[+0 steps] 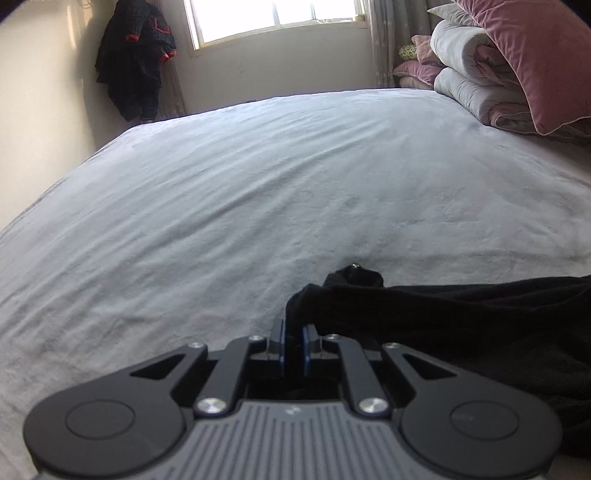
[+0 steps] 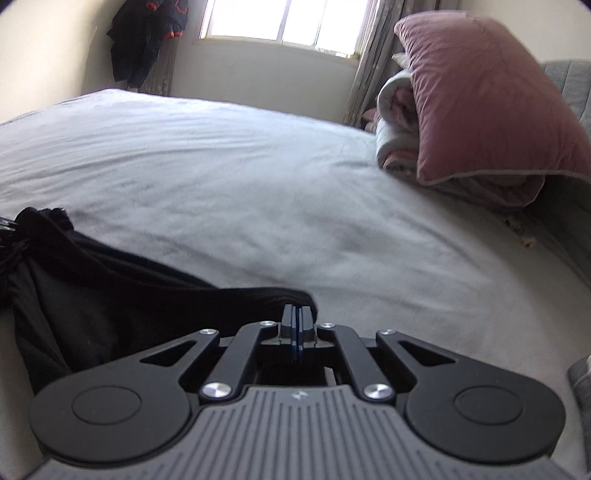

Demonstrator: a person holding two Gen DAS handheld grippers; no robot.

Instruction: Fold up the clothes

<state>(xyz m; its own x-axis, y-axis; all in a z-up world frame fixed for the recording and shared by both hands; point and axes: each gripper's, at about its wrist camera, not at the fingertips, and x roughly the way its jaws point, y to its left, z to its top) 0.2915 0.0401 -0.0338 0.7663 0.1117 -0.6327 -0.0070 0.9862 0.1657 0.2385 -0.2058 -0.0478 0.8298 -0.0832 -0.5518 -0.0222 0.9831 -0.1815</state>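
A black garment (image 1: 480, 325) stretches over the grey bedsheet (image 1: 258, 184) between the two grippers. In the left wrist view my left gripper (image 1: 294, 328) is shut on a bunched corner of the black garment, which trails off to the right; a small metal stud shows on a fold just ahead. In the right wrist view my right gripper (image 2: 296, 314) is shut on the other edge of the black garment (image 2: 110, 295), which runs off to the left toward a gathered end. Both grippers point down at the bed, low over the sheet.
A pink pillow (image 2: 491, 103) lies on folded quilts (image 1: 476, 77) at the bed's far right. A dark jacket (image 1: 136, 59) hangs in the far left corner beside a bright window (image 1: 273, 18). The bedsheet (image 2: 258, 177) stretches wide ahead.
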